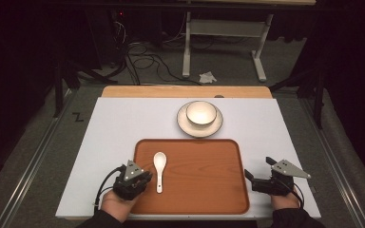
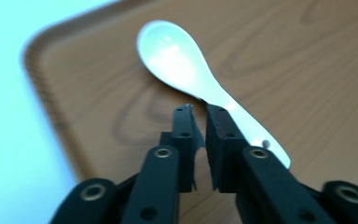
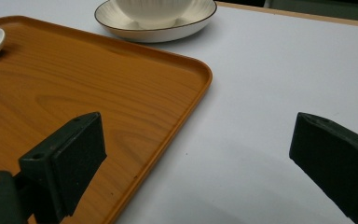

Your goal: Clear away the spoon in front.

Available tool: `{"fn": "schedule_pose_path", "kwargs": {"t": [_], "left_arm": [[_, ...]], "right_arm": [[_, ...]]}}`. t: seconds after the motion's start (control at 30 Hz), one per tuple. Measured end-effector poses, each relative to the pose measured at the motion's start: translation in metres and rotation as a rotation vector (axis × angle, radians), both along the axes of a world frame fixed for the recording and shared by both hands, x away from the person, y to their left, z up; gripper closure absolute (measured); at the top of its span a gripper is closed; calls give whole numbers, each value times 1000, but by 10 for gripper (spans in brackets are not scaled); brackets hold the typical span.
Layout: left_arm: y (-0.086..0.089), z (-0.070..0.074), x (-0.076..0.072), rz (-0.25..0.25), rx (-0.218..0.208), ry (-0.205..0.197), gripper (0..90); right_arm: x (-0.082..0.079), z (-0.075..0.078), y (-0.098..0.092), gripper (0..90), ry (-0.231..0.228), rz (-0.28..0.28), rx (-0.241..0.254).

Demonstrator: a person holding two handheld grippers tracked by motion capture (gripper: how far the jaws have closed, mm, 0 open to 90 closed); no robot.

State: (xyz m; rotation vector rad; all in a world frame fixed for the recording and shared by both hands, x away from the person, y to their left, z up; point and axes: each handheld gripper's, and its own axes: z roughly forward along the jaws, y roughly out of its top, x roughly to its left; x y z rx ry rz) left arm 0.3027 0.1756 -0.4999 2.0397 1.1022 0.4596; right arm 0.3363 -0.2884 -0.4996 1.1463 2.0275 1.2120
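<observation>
Left claw (image 2: 198,112) over glossy white ceramic spoon (image 2: 186,70).

spoon (image 1: 159,167): lying on the tray (image 1: 204,190), over on its left side
tray: sits at the near edge of the worktop (image 1: 123,118)
bowl (image 1: 201,113): on a saucer (image 1: 186,126), right behind the tray

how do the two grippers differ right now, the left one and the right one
The left gripper has its fingers nearly together, with a narrow gap and nothing between them; the right gripper has its fingers spread wide. The left gripper sits over the wooden tray beside the white spoon's handle; the right gripper sits off the tray's right edge, over the white table. Both are black and hand-held.
</observation>
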Motion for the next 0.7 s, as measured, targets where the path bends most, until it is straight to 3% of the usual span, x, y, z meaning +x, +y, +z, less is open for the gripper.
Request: {"fn": "schedule_pose_path", "kwargs": {"t": [0.4, 0.53, 0.67, 0.7], "left_arm": [[47, 26, -5, 56, -100, -192, 342], [67, 31, -3, 106, -132, -226, 222], [79, 31, -1, 146, -112, -226, 0], [81, 31, -1, 147, -119, -228, 0]], "right_arm": [[-2, -1, 6, 41, -15, -36, -14], [-3, -2, 8, 40, -12, -45, -44], [-5, -2, 8, 40, -9, -57, -56], [-5, -2, 7, 41, -8, -61, -51]]}}
